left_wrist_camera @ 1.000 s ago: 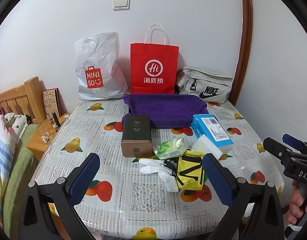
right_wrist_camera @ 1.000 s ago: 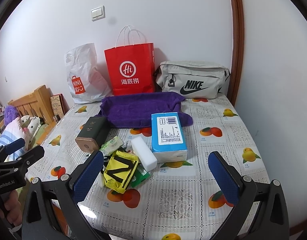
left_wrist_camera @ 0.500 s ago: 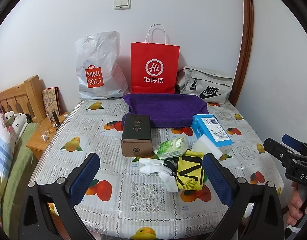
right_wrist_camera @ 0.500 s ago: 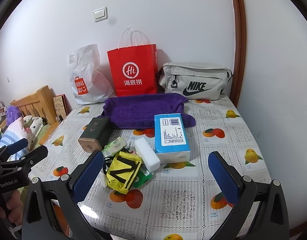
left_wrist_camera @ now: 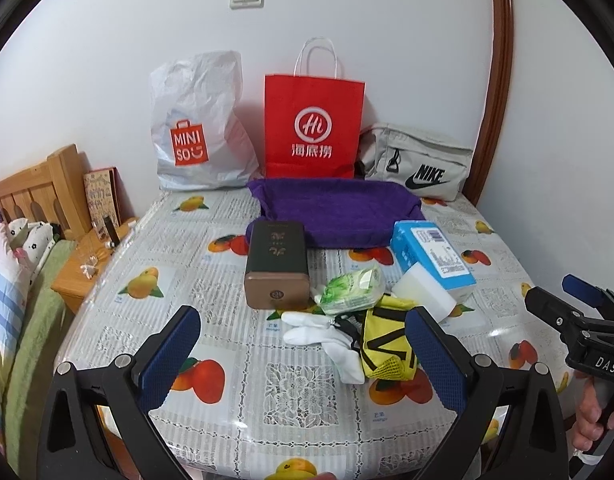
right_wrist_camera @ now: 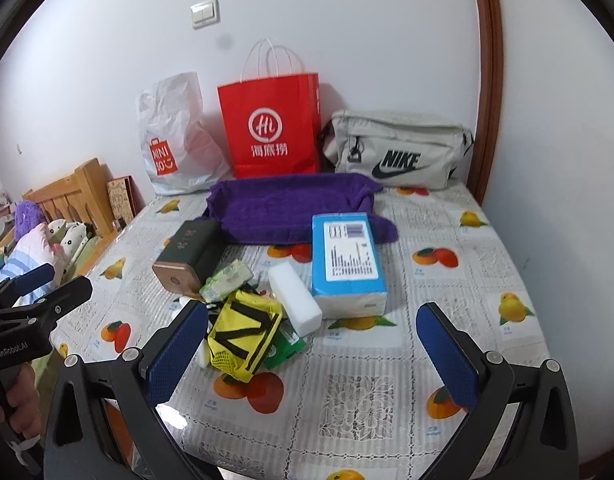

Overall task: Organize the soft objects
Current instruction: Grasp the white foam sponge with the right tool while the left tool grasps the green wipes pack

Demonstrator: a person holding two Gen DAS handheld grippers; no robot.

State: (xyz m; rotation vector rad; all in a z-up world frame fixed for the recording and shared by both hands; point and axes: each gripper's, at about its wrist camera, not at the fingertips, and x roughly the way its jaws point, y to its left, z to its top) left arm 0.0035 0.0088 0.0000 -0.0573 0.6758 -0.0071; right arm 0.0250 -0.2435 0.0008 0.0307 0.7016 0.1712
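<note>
A pile lies mid-table: a yellow mesh pouch (left_wrist_camera: 387,344) (right_wrist_camera: 243,332), a white glove (left_wrist_camera: 327,336), a green wipes pack (left_wrist_camera: 353,290) (right_wrist_camera: 226,278), a white sponge block (left_wrist_camera: 425,294) (right_wrist_camera: 295,304), a blue tissue pack (left_wrist_camera: 431,254) (right_wrist_camera: 347,264) and a dark box (left_wrist_camera: 277,264) (right_wrist_camera: 187,256). A purple towel (left_wrist_camera: 335,210) (right_wrist_camera: 291,206) lies behind them. My left gripper (left_wrist_camera: 303,344) is open and empty above the near table edge. My right gripper (right_wrist_camera: 311,344) is open and empty, right of the pouch.
A white Miniso bag (left_wrist_camera: 199,128), a red paper bag (left_wrist_camera: 313,124) and a grey Nike bag (left_wrist_camera: 419,168) stand against the back wall. A bed and a wooden nightstand (left_wrist_camera: 87,268) lie left of the table. A wall stands close on the right.
Both grippers have drifted slightly; the right view has shifted a little closer to the table. Nothing on the table has moved.
</note>
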